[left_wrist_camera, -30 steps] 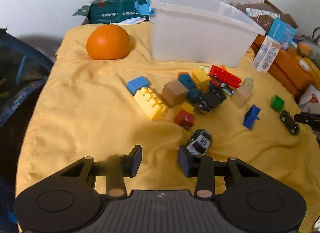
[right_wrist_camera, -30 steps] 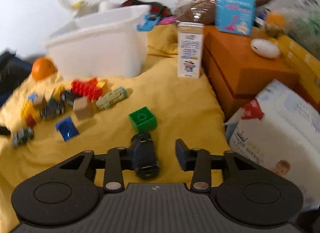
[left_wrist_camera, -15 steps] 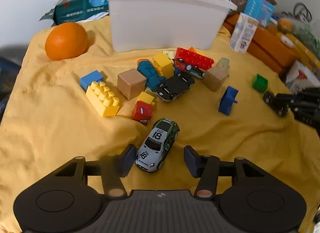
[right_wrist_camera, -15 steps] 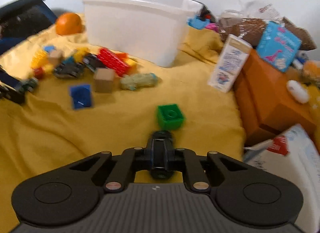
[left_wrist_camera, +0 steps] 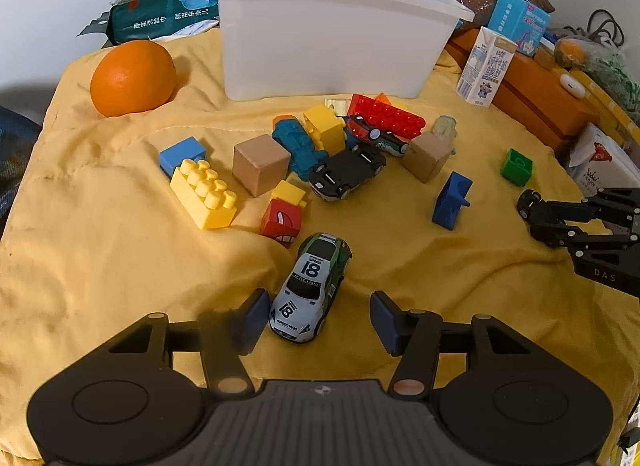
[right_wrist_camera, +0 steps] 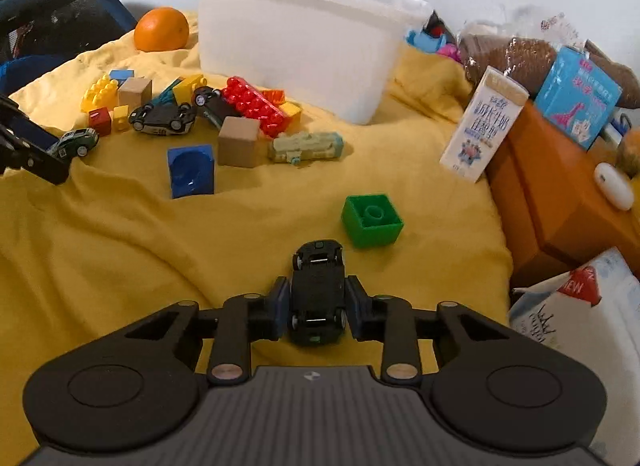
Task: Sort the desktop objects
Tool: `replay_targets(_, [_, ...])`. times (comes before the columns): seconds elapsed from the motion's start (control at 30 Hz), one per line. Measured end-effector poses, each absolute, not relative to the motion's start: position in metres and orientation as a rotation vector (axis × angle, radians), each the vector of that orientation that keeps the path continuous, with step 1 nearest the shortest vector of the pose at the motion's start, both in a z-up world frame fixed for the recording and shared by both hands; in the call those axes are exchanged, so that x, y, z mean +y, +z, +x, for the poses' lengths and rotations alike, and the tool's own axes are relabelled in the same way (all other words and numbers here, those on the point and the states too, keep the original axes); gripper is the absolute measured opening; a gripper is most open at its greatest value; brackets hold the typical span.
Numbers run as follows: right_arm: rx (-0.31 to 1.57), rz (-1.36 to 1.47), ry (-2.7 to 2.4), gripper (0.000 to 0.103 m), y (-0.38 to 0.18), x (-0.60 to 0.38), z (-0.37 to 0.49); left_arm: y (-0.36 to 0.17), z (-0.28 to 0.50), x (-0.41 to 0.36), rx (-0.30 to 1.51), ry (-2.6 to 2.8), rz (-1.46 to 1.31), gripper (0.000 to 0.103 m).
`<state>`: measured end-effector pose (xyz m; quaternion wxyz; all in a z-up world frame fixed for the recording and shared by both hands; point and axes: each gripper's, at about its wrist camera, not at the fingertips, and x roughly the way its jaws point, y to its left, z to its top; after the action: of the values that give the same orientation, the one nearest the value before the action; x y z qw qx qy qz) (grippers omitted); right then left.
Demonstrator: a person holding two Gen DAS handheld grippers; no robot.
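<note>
A white and green toy race car (left_wrist_camera: 312,290) with the number 18 lies on the yellow cloth (left_wrist_camera: 100,250) between the pads of my left gripper (left_wrist_camera: 318,318). Its jaws are opening; the right pad stands clear of the car and the left pad is close beside it. A small black toy car (right_wrist_camera: 318,294), belly up, sits between the pads of my right gripper (right_wrist_camera: 317,306), which press on its sides while the jaws ease apart. A white plastic bin (left_wrist_camera: 328,25) stands at the back of the cloth.
Blocks and two more toy cars (left_wrist_camera: 348,169) lie heaped before the bin, near a blue block (right_wrist_camera: 191,169) and a green block (right_wrist_camera: 372,219). An orange (left_wrist_camera: 132,77) sits back left. A milk carton (right_wrist_camera: 480,125), an orange box (right_wrist_camera: 560,201) and packets crowd the right.
The left gripper moved up to the numbered car and widened, so the car now lies between its pads. The right gripper rolled and closed onto the black car.
</note>
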<state>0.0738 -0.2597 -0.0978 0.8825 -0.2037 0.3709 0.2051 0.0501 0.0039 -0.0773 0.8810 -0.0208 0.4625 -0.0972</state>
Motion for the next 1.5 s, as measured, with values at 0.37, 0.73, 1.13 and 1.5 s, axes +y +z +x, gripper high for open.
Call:
replay_targets(0.37, [0.638,-0.434,0.665,0.067,-0.062,-0.225,0.026,-0.080,0.046,0.007,0.969,-0.204,-0.060,0.060])
replay_targets(0.73, [0.675,-0.507,0.555,0.036,-0.091,-0.214,0.030,-0.080,0.042,0.010,0.972,-0.206,-0.066,0.060])
replay_targets(1.13, [0.698,-0.352,0.565,0.066,-0.074,-0.265,0.064,-0.078,0.042,0.000,0.943,-0.247,-0.002,0.062])
replay_targets(1.5, [0.817,-0.384,0.810,0.041,-0.103,-0.237,0.106,-0.082,0.066,-0.003,0.933,-0.207,0.029,0.055])
